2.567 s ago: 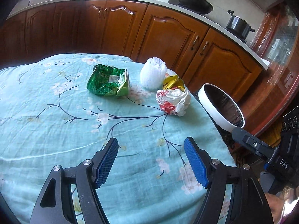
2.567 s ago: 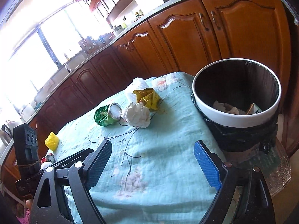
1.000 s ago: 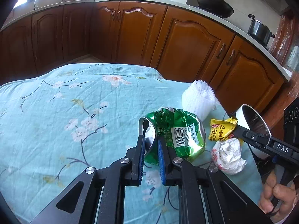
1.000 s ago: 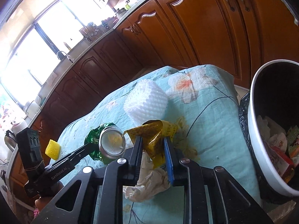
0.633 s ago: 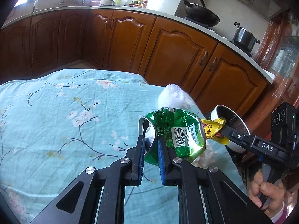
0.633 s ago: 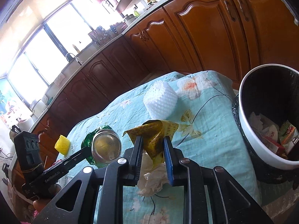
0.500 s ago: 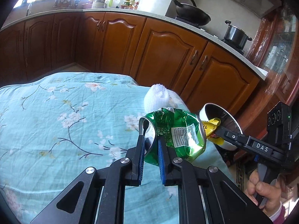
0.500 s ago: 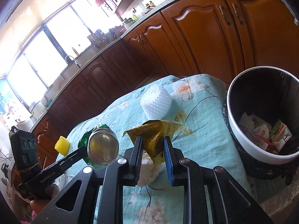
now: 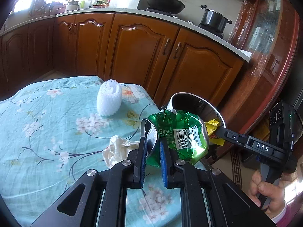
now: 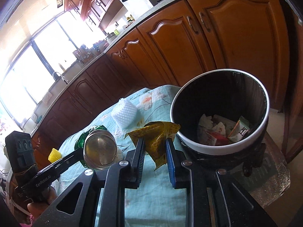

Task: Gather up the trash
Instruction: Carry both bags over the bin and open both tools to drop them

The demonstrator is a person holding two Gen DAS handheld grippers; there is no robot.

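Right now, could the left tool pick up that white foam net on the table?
Probably not: the left tool is already shut on a crushed green can, so the foam net must wait.

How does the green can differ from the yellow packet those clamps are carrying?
The green can is crushed metal with a barcode; the yellow wrapper is thin, crinkled foil. The left gripper pinches the can's rim; the right gripper holds the wrapper nearer the bin. Both are lifted off the table.
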